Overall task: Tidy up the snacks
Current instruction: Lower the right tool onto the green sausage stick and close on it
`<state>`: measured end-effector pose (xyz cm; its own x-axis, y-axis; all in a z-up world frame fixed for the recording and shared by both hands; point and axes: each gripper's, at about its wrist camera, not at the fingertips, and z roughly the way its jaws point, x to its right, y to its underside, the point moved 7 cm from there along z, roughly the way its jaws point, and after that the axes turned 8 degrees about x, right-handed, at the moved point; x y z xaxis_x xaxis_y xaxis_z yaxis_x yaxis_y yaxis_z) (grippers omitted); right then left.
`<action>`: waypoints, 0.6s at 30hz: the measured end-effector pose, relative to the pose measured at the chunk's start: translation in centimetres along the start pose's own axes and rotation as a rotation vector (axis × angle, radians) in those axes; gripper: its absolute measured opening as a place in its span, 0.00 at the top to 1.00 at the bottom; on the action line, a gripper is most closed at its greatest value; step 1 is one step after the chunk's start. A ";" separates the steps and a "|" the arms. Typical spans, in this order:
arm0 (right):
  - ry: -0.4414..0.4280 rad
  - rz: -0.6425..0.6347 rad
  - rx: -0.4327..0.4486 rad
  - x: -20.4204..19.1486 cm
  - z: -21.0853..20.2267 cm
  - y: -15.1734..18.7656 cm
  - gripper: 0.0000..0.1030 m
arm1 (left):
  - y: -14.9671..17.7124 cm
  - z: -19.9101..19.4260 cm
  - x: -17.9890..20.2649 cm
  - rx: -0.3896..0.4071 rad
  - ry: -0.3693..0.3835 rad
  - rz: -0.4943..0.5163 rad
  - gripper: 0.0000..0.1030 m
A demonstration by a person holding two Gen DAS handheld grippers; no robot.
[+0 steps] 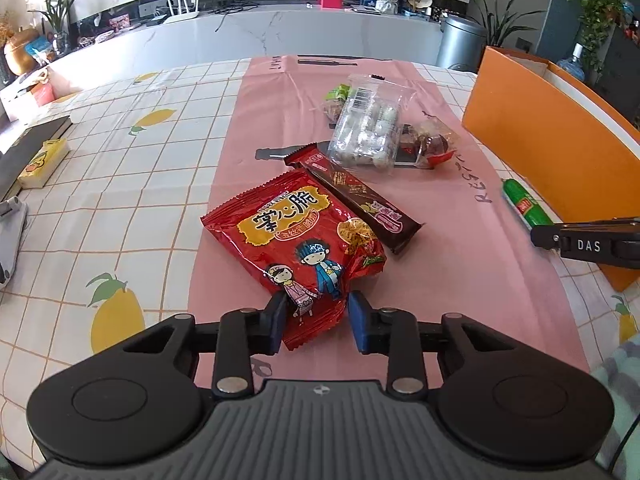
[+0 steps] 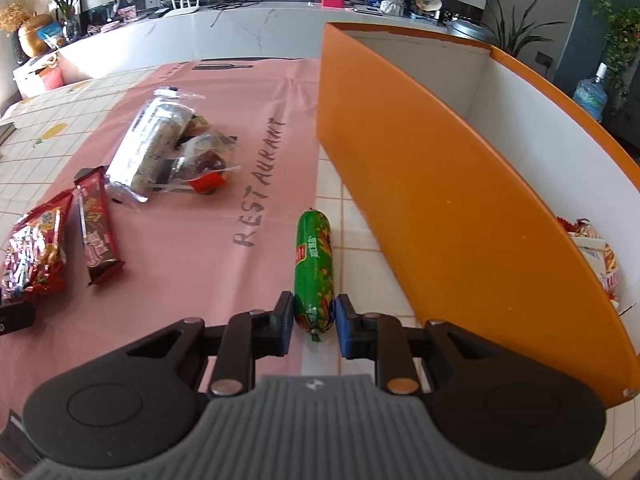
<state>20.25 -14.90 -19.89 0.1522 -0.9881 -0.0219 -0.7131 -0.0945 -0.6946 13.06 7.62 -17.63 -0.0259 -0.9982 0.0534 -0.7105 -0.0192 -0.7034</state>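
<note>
A red noodle-snack bag [image 1: 298, 240] lies on the pink mat [image 1: 460, 280]; its near end sits between the fingers of my left gripper [image 1: 318, 322], which is open around it. A dark brown bar [image 1: 352, 196], a clear bag of white candies [image 1: 370, 124] and small wrapped sweets [image 1: 434, 142] lie beyond. My right gripper [image 2: 315, 324] straddles the near end of a green sausage [image 2: 314, 264], jaws close to its sides, beside the orange box [image 2: 440, 208]. The sausage [image 1: 524, 204] and right gripper also show at the right of the left wrist view.
The orange box's white interior holds a snack packet [image 2: 596, 256] at its near end. A yellow pack [image 1: 42, 164] and a dark book [image 1: 28, 148] lie at the table's left. A white counter [image 1: 280, 36] and grey bin [image 1: 462, 40] stand beyond the table.
</note>
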 end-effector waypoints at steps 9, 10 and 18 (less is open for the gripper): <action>-0.216 0.092 -0.042 -3.1 -2.1 1.9 0.82 | 2.2 -2.4 1.0 -0.077 0.143 0.179 0.65; -0.228 0.091 -0.045 -3.4 -2.3 2.1 0.82 | 2.3 -2.5 1.1 -0.081 0.151 0.186 0.62; -0.248 0.035 0.017 -4.6 -3.6 2.4 0.60 | 1.6 -4.0 0.3 -0.045 0.147 0.101 0.21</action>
<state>15.34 -11.03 -18.87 0.2921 -0.9306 -0.2208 -0.7098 -0.0562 -0.7022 9.13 7.51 -15.93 -0.1986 -0.9760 0.0893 -0.7296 0.0864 -0.6784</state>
